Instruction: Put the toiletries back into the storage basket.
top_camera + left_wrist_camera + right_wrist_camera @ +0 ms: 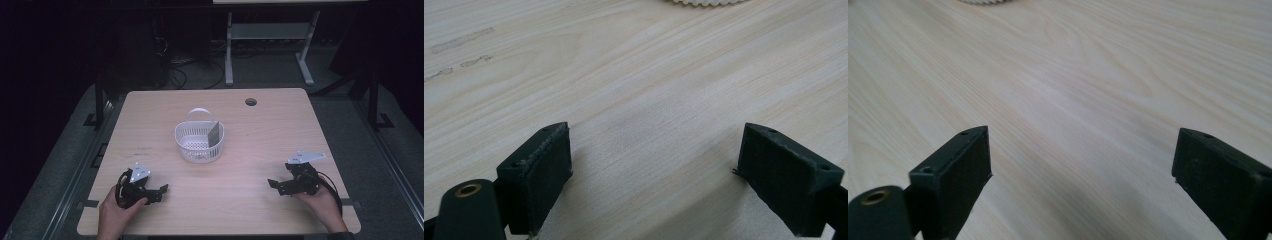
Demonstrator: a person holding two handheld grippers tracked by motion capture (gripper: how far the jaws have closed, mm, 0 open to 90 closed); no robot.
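Tabletop [260, 150] of pale wood carried a white slotted basket [192, 142] near its middle, handle up, with a dark flat card [214, 134] leaning upright inside against the right wall. Well apart from it, near the front edge, the left gripper [159, 192] and right gripper [272, 183] rested low over bare wood, each with jaws spread wide and nothing between them. Risk lay mainly in the light basket: a jaw catching its rim on approach would likely shove or tip it, and the thin card could slip flat, leaving only an edge to pinch.
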